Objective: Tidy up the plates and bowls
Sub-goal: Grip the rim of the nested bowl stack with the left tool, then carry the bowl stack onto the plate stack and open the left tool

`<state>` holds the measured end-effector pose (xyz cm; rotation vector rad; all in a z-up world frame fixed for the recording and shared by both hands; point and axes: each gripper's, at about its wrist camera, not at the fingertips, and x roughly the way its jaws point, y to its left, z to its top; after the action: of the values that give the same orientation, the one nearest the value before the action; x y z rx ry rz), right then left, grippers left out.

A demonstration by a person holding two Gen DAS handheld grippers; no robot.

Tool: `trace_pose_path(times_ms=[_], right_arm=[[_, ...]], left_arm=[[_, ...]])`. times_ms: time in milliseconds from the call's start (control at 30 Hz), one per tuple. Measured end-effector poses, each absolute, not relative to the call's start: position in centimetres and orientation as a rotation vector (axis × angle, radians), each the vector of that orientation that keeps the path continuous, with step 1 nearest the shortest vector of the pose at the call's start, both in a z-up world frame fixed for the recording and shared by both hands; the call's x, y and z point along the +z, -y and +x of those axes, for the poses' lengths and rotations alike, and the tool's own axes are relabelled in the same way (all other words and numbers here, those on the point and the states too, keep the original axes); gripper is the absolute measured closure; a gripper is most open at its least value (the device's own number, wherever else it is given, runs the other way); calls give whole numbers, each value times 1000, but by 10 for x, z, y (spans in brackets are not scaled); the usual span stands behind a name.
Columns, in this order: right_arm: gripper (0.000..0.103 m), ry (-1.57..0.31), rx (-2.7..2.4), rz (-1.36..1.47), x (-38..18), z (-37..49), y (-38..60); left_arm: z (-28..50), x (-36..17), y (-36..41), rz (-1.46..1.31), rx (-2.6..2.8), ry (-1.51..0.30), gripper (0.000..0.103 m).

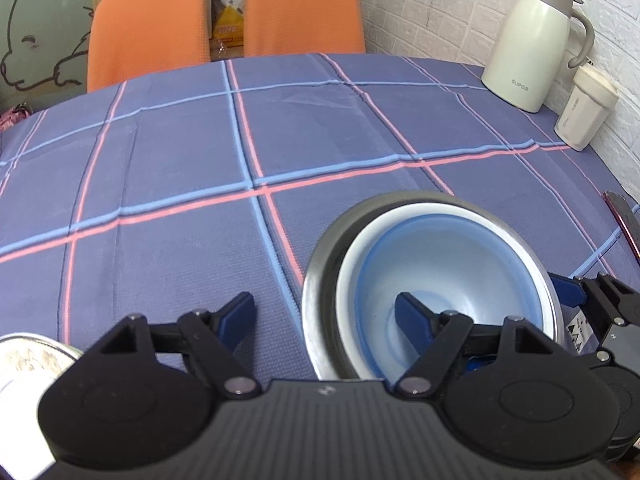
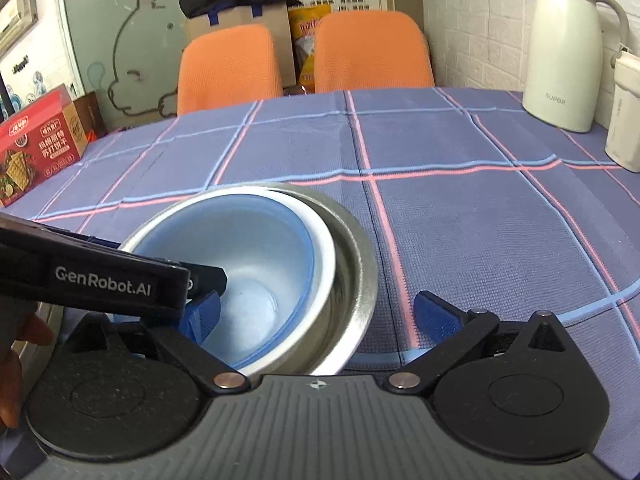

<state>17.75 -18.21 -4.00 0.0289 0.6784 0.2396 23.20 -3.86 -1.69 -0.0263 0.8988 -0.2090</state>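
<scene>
A blue bowl [image 1: 440, 264] sits nested in a white-rimmed bowl [image 1: 380, 232], inside a steel bowl [image 1: 320, 288] on the checked tablecloth. My left gripper [image 1: 324, 314] is open, its right finger inside the blue bowl, its left finger outside over the cloth. In the right wrist view the same stack shows: blue bowl [image 2: 240, 248], steel bowl [image 2: 356, 264]. My right gripper [image 2: 316, 316] is open, its left finger inside the bowl, its right finger outside. The left gripper's body crosses the right view at the left. A patterned plate rim [image 1: 28, 360] lies at the lower left.
A white thermos jug [image 1: 532, 40] and a cream cup [image 1: 586, 112] stand at the back right by the brick wall. Two orange chairs [image 1: 148, 24] stand behind the table. A red biscuit box [image 2: 36, 144] sits at the far left edge.
</scene>
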Motion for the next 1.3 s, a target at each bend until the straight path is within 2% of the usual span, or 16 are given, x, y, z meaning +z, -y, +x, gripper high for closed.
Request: trace_pose_path(times_ms=[67, 133, 200, 433, 867, 967, 1000, 1067, 1100, 1167, 1300], right_arm=[[12, -684, 245, 21, -39, 179, 181], [12, -731, 260, -13, -35, 185, 178], [12, -775, 288, -48, -32, 192, 176], [12, -855, 380, -106, -27, 205, 181], [16, -821, 405, 9, -28, 185, 186], [15, -811, 473, 28, -26, 183, 177], [16, -803, 490, 20, -24, 182, 170], [14, -797, 485, -17, -21, 180, 159], [14, -792, 478, -13, -19, 181, 161], [15, -807, 488, 41, -19, 183, 169], [14, -803, 455, 26, -16, 179, 168]], left_arm=[[233, -17, 38, -23, -206, -903, 22], [235, -19, 36, -25, -183, -914, 11], [237, -21, 33, -27, -168, -919, 5], [236, -22, 33, -13, -186, -912, 5], [232, -23, 42, 4, -218, -903, 6], [228, -17, 49, -52, -294, -911, 19], [229, -16, 49, -47, -285, -923, 34], [233, -16, 44, -54, -309, -931, 46], [235, -14, 43, -48, -308, -936, 56], [238, -13, 42, -60, -326, -951, 61], [240, -9, 45, -78, -355, -961, 62]])
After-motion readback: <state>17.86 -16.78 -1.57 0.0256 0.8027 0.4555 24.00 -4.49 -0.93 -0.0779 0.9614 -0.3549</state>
